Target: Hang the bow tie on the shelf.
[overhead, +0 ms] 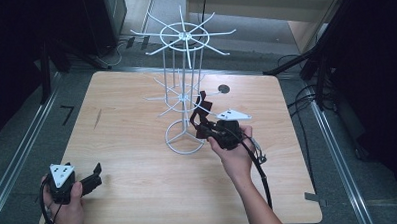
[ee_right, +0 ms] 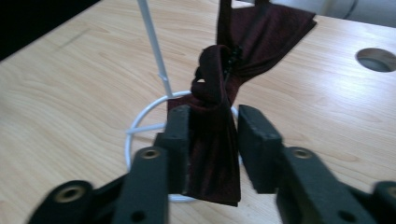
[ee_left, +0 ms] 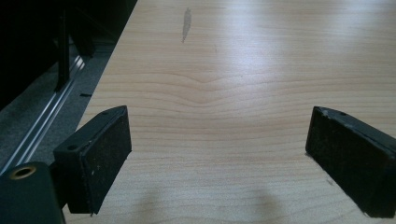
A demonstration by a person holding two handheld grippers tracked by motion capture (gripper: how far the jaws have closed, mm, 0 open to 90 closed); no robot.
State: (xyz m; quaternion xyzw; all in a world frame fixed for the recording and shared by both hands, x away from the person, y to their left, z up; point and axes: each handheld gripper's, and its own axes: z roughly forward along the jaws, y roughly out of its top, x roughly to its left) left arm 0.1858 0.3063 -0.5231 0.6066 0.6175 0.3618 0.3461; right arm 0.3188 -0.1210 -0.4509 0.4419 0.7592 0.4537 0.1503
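Note:
A dark red bow tie (overhead: 202, 112) hangs beside the lower tier of a white wire display rack (overhead: 184, 67), its strap running up towards one of the rack's arms. My right gripper (overhead: 204, 128) is shut on the tie's lower wing. In the right gripper view the fabric (ee_right: 261, 32) fills the gap between the jaws of the right gripper (ee_right: 212, 116), with the knot just above them and the rack's round base (ee_right: 140, 121) behind. My left gripper (overhead: 96, 176) rests at the table's front left corner, open. The left gripper (ee_left: 219, 126) has bare wood between its jaws.
The wooden table (overhead: 139, 184) has a round cable hole (overhead: 223, 88) at the back right of the rack. The rack's wire arms stick out on all sides at two heights. A floor rail (overhead: 22, 148) runs along the left edge. Cables lie on the floor at right.

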